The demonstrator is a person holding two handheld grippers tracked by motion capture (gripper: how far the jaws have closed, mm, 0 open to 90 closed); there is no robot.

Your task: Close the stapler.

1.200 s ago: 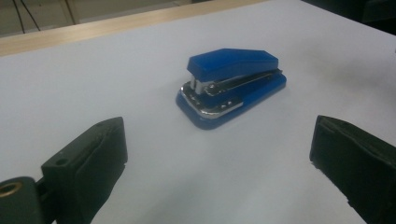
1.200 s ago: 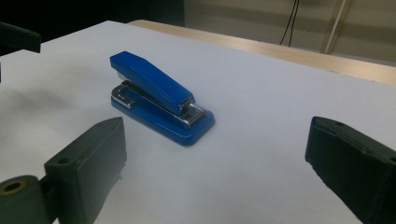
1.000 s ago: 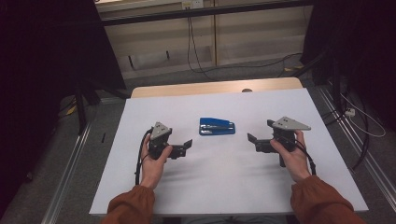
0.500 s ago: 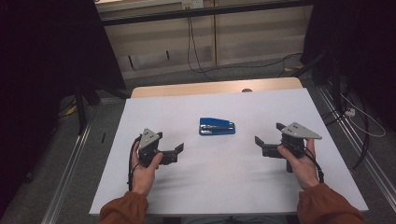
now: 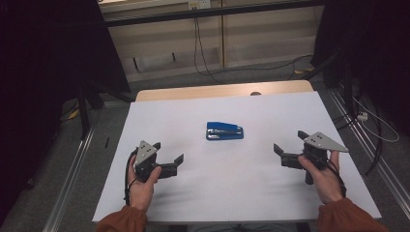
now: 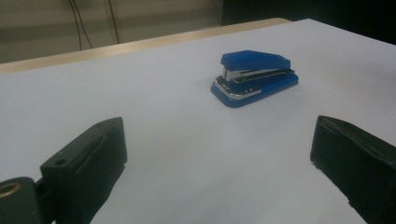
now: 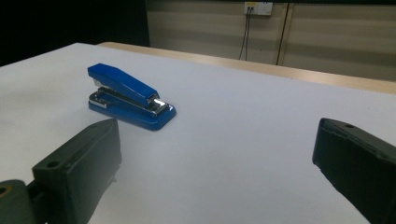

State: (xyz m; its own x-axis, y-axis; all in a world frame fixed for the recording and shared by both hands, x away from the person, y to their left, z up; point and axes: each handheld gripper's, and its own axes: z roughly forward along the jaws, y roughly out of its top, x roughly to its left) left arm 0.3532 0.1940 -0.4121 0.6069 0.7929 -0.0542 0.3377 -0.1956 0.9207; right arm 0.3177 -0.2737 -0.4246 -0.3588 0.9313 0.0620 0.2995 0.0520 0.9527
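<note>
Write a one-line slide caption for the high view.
Blue stapler lies untouched mid-table, flanked by the open left tongs and open right tongs.

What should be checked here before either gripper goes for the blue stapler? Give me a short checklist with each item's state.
1. Blue stapler lies flat on the white table, closed: ok.
2. Left gripper jaws spread wide, nothing between them: ok.
3. Right gripper jaws spread wide, nothing between them: ok.
4. Bare table between each gripper and the stapler, no obstacle: ok.
5. Either gripper touching the stapler: not ok, both are well apart from it.
6. Stapler loaded with staples: cannot tell.
</note>
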